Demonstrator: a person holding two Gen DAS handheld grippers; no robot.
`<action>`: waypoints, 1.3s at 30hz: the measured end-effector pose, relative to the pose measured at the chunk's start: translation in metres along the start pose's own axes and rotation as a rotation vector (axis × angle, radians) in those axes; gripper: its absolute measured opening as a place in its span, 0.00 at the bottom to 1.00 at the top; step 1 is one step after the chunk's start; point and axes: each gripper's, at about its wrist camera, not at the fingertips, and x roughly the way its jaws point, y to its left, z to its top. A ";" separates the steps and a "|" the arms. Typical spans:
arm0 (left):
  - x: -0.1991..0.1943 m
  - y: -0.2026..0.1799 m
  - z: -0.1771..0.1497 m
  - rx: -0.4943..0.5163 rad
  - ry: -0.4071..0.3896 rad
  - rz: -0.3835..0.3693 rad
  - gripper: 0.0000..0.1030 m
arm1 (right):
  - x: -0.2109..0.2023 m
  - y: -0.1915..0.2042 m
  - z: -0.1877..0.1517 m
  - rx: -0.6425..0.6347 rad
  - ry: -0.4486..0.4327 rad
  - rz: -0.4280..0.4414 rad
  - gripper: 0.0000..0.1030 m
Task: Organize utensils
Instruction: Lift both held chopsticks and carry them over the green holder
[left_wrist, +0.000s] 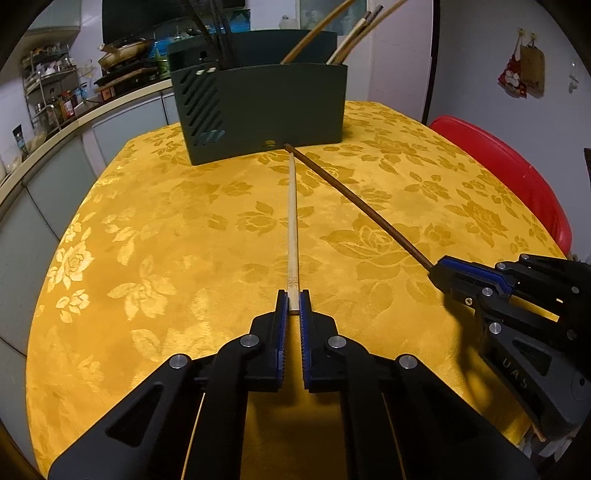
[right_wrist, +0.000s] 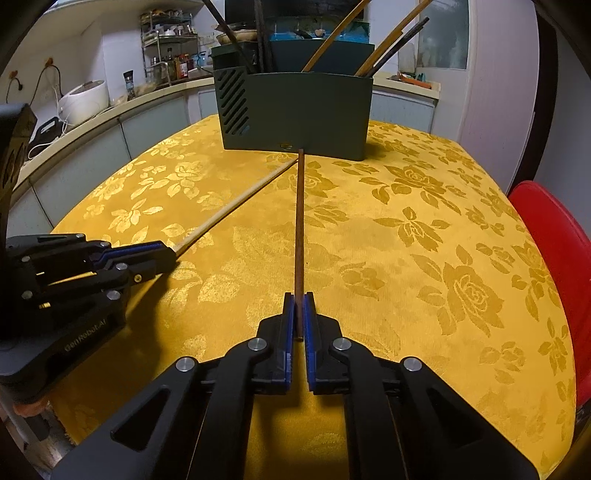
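My left gripper (left_wrist: 293, 301) is shut on the near end of a pale bamboo chopstick (left_wrist: 292, 221), which lies along the yellow cloth toward the holder. My right gripper (right_wrist: 299, 304) is shut on the near end of a dark brown chopstick (right_wrist: 299, 214). Seen from the left wrist, the dark chopstick (left_wrist: 354, 199) slants to the right gripper (left_wrist: 441, 273) at the right. The right wrist view has the pale chopstick (right_wrist: 236, 205) running to the left gripper (right_wrist: 168, 254) at the left. The far tips of both nearly meet in front of the dark green utensil holder (left_wrist: 266, 110) (right_wrist: 295, 110).
The holder stands at the table's far side with several chopsticks (right_wrist: 332, 40) leaning in its compartments. A yellow floral cloth (left_wrist: 166, 240) covers the table. A red chair (left_wrist: 517, 173) (right_wrist: 554, 236) is at the right edge. A kitchen counter (right_wrist: 92, 110) with appliances runs along the left.
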 end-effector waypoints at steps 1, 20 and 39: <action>-0.004 0.003 0.001 -0.005 -0.008 0.003 0.07 | -0.002 -0.001 0.000 0.007 0.000 0.007 0.05; -0.098 0.037 0.073 0.048 -0.215 0.057 0.07 | -0.114 -0.027 0.062 0.070 -0.283 0.080 0.04; -0.122 0.042 0.142 0.078 -0.267 0.020 0.07 | -0.142 -0.040 0.160 0.062 -0.321 0.159 0.04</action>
